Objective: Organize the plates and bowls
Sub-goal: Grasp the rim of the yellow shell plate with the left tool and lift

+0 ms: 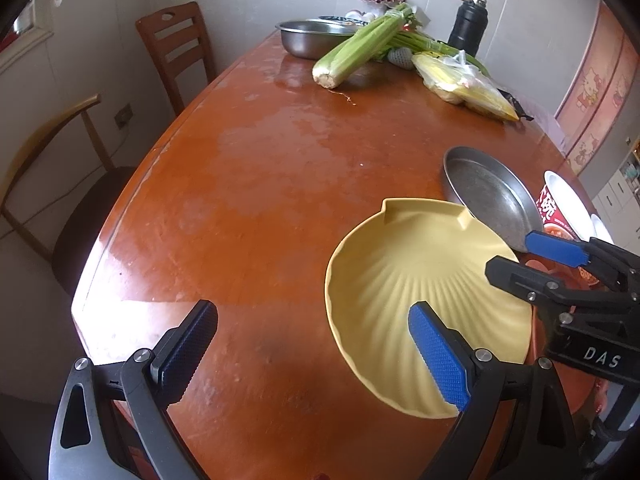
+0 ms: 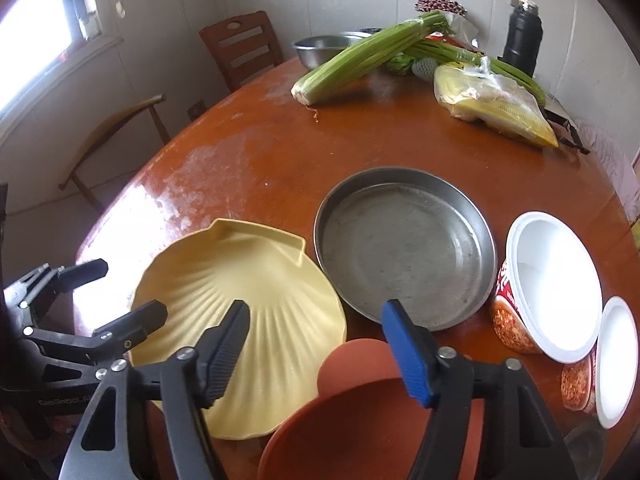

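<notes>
1. Right hand-held gripper (image 2: pixel 316 348) sits nearest the lens, jaws wide, nothing between them. It hovers over the rim of a red-brown plate (image 2: pixel 360 420) at 6 o'clock in the right wrist view.
2. Left hand-held gripper (image 1: pixel 312 352) is also wide and empty. Its right finger hangs above the near edge of the yellow shell plate (image 1: pixel 400 292); contact is not clear.
3. Yellow shell plate lies flat on the surface (image 1: pixel 260 180), at 4 o'clock in the left wrist view. Its far edge appears to touch or slightly overlap the metal pan (image 2: pixel 404 248).
4. Metal pan sits at centre in the right wrist view. Two white instant-noodle bowls (image 2: pixel 552 288) stand tilted just beside it at 3 to 4 o'clock.
5. Far end, 12 o'clock: celery (image 2: pixel 360 60), a steel basin (image 2: pixel 320 46), bagged yellow produce (image 2: pixel 496 100) and a black flask (image 2: pixel 522 36). Not part of the job.
6. Step in hand, my read: picking the first dish to stack; nothing gripped yet.
7. Next move calls for one gripper to straddle a plate rim, close, then lift. Shallow rims, so I expect slip risk; approach low and near flat.
</notes>
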Action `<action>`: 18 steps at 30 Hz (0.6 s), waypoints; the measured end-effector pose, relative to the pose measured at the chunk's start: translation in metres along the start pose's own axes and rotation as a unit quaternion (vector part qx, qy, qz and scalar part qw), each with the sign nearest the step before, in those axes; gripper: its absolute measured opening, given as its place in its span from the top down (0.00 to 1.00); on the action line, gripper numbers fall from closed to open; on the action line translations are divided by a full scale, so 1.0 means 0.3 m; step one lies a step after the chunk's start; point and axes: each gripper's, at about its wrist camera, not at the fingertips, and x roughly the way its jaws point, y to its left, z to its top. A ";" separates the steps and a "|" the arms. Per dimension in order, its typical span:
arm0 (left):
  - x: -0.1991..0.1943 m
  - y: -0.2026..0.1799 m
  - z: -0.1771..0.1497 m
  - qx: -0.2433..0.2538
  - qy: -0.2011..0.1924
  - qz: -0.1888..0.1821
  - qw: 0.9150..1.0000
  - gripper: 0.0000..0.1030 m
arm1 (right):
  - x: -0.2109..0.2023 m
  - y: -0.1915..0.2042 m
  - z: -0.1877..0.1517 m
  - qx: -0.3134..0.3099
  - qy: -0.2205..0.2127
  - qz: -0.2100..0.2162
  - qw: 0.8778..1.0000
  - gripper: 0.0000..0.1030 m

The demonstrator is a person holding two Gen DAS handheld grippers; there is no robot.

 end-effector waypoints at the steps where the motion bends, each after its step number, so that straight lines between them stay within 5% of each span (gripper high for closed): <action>1: 0.002 -0.001 0.000 0.001 0.001 -0.001 1.000 0.06 | 0.007 0.002 0.001 -0.003 0.004 0.003 1.000 0.40; 18: 0.064 0.009 -0.001 -0.001 0.026 -0.012 1.000 0.13 | 0.021 0.038 0.003 -0.020 0.019 0.041 0.999 0.49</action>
